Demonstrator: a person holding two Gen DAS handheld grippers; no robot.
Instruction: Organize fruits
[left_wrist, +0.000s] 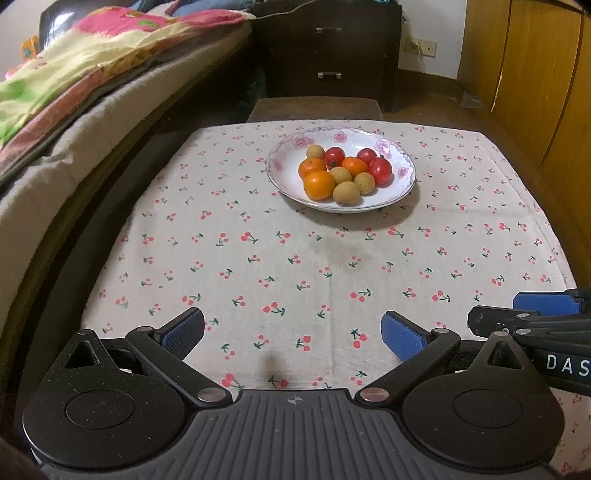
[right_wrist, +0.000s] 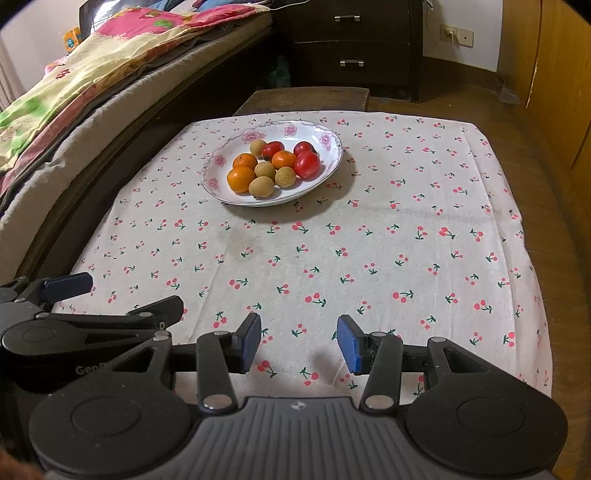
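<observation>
Beside the bed (left_wrist: 92, 92), your tabletop (left_wrist: 295, 266) wears a cherry-print cloth. Your left tongs (left_wrist: 291, 334) gape wide and grip nothing; your right tongs (right_wrist: 299, 341) are parted less widely, also bare, both hovering at the near edge. Your plate (left_wrist: 402, 184) of oranges (left_wrist: 319, 184), red fruits (left_wrist: 380, 170) and tan longans (left_wrist: 346, 192) sits toward the far edge, round, well apart from both tongs, with bare cloth between.
</observation>
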